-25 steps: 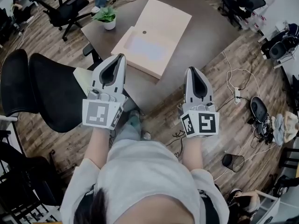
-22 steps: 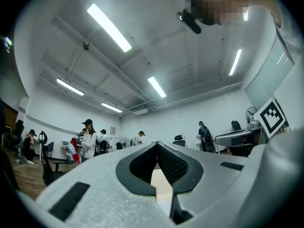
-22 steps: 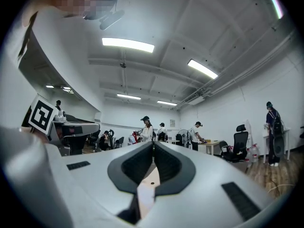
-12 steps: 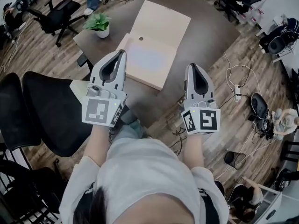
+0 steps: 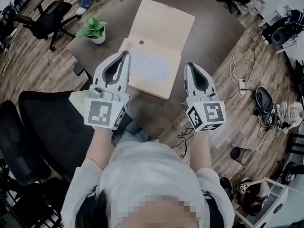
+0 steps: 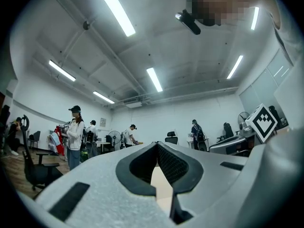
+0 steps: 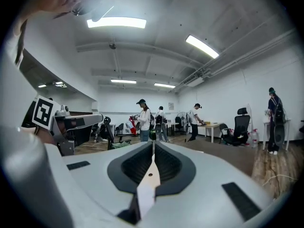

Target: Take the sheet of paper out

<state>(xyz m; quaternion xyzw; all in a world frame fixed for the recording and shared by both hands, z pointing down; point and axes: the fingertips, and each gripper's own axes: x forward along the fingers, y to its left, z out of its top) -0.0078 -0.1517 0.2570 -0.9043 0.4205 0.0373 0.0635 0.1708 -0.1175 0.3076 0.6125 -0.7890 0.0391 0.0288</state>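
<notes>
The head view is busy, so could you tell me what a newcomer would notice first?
Two grippers fill the foreground, the left gripper and the right gripper, both with jaws together. Beyond them an open tan folder lies on the dark table, a pale sheet in its near half and a potted plant to its left.

Your sheet of paper [image 5: 151, 68] was pale, whitish, rectangular, lying flat in the near half of the open flat tan box [image 5: 164, 20]; box lid was folded back flat on the dark table [image 5: 213, 37]; sheet not yet out.
</notes>
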